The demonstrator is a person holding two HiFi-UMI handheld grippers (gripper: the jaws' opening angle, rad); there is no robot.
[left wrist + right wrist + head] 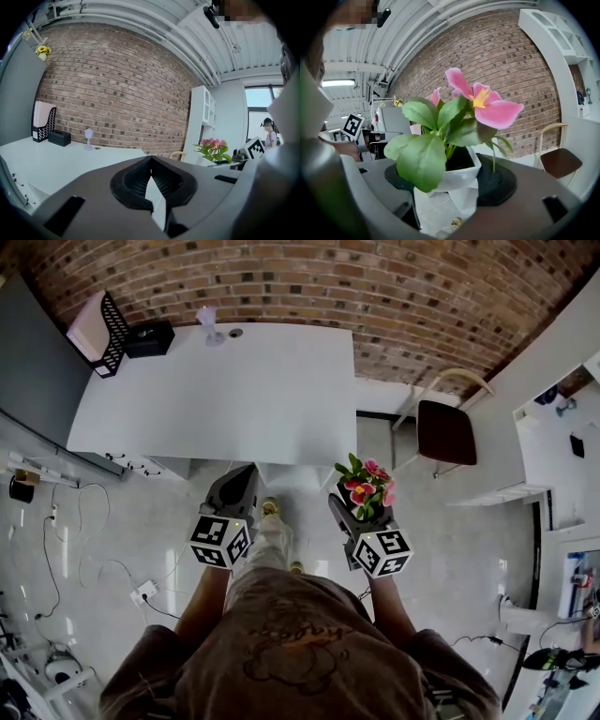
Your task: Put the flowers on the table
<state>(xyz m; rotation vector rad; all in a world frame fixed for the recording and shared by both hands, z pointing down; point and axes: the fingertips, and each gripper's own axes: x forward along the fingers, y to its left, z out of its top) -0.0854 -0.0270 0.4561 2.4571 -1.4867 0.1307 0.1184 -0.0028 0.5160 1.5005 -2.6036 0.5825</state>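
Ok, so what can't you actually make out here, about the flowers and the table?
- Bottom of the pot: right gripper view, hidden behind the jaws closed on it.
- The same pot in the head view: covered by the flowers above it.
- small pale object on the table: head view, too small to identify.

Table [234, 390] ahead of me, chair [445, 432] at its right, box [150, 338] on its far left; flowers [367, 486] in my right gripper [356, 517].
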